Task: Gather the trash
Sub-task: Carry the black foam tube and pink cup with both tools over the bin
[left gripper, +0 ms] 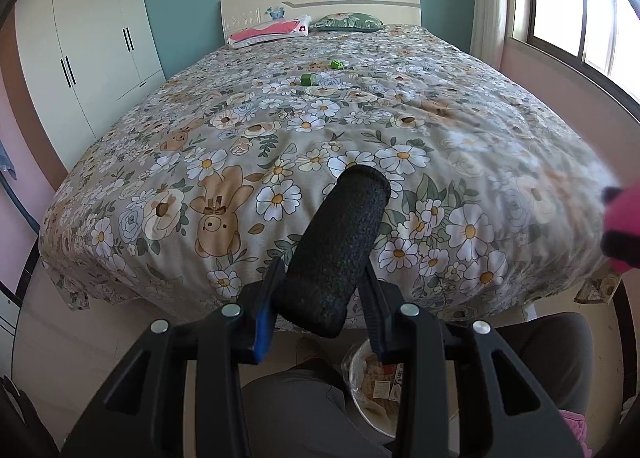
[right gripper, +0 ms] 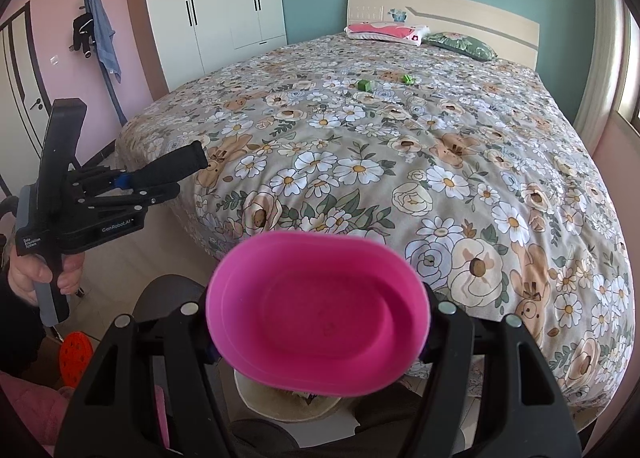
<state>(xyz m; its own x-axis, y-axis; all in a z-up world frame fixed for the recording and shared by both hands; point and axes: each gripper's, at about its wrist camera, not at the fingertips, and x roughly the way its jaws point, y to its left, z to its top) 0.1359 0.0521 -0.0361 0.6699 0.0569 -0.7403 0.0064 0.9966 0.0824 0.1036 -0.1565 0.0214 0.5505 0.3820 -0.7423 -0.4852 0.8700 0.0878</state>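
My left gripper (right gripper: 176,173) is matte black plastic with silver rivets, a blue pad and white "GenRobot.AI" lettering. My right gripper (right gripper: 320,338) has matching black arms. I wear grey trousers (left gripper: 296,410).

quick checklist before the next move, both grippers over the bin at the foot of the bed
1. Left gripper clamped on the black foam handle: ok.
2. Right gripper gripping the pink scoop by its sides: ok.
3. Scoop emptied: ok, nothing shows inside it.
4. White bin below the grippers, wrappers in it: ok.
5. Trash left on the bed: not ok, two small green pieces lie far up near the pillows.
6. What is at the working end of the black handle: cannot tell.
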